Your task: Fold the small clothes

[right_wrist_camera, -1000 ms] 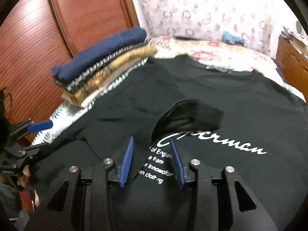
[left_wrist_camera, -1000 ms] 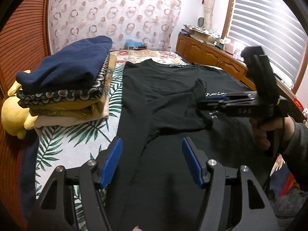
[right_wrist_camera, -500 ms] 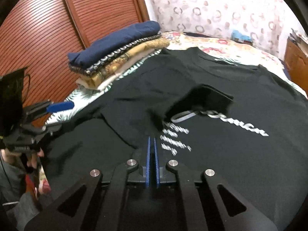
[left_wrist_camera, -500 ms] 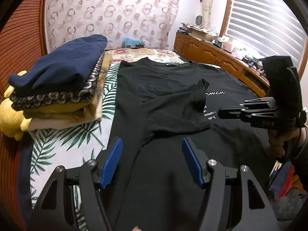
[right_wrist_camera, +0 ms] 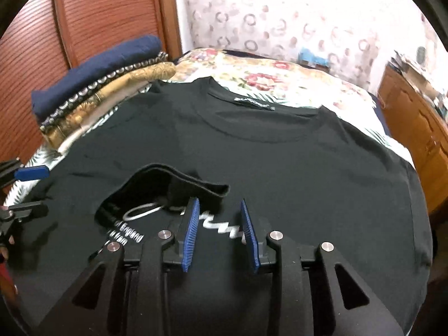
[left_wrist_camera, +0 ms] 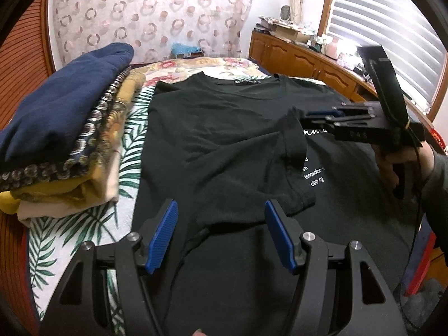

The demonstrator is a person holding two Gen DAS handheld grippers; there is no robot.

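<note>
A black T-shirt with white lettering lies flat on the bed, collar at the far end; it also shows in the right wrist view. Its left sleeve is folded inward over the chest, cuff standing up. My left gripper is open and empty, above the shirt's lower left part. My right gripper is open and empty, just behind the folded sleeve's cuff; it shows from the side in the left wrist view, tips at the cuff.
A stack of folded clothes, navy on top, sits left of the shirt on the palm-print sheet; it also shows in the right wrist view. A wooden cabinet runs along the right. Red-brown shutter doors stand behind the stack.
My right gripper was shut half a second ago and has opened, coming forward and low to the sleeve cuff. The left gripper stayed open, shifting slightly.
</note>
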